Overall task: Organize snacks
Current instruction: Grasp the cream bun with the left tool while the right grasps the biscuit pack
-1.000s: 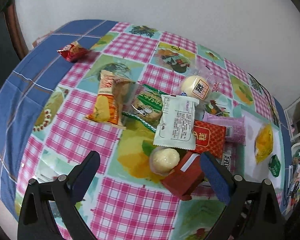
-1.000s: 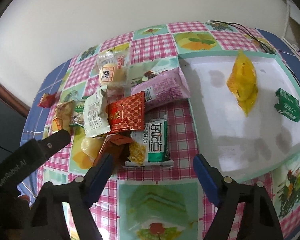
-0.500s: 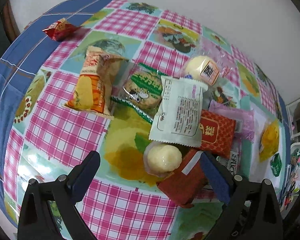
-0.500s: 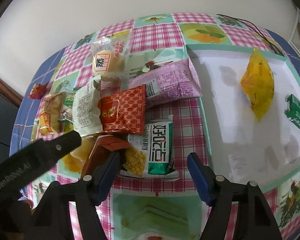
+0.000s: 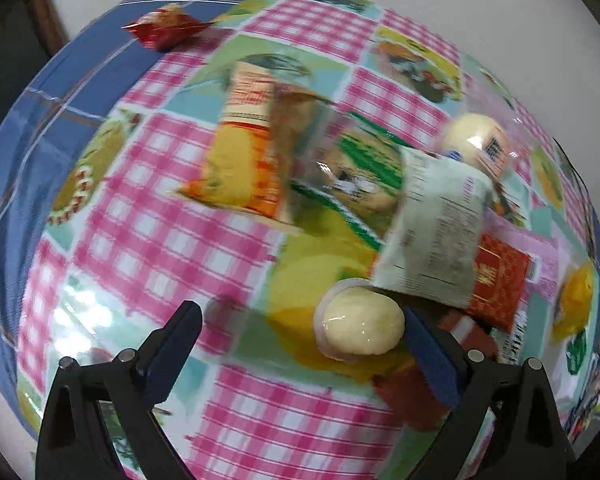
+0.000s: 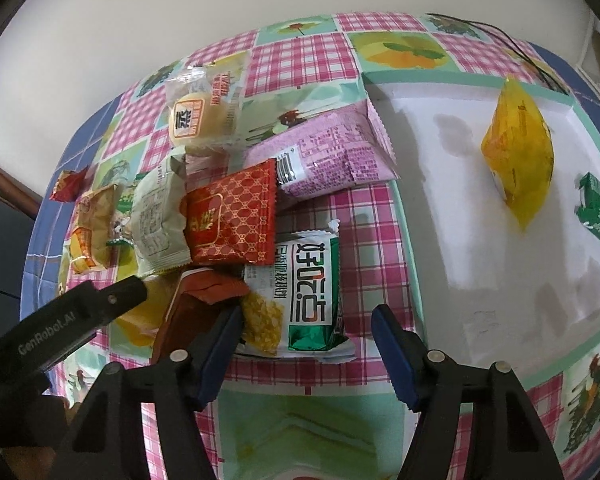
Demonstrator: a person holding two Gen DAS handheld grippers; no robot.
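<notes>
Nearest us, our right tool (image 6: 306, 344) hangs over the green-and-white corn snack packet (image 6: 304, 288), its jaws just closing but still clear of it on both sides; the packet lies flat on the tabletop (image 6: 312, 412), long axis pointing away from us. Our left tool (image 5: 300, 336) stands spread beside a pale round bun (image 5: 360, 330). Farther right, the white tray (image 6: 480, 208) carries a yellow pouch (image 6: 518, 152) lying lengthwise.

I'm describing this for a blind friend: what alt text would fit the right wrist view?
The open right gripper, its jaws just closing, straddles a green and white snack packet on a checked tablecloth. A pile of wrapped snacks lies behind; a white tray holds a yellow packet and a green packet.
</notes>
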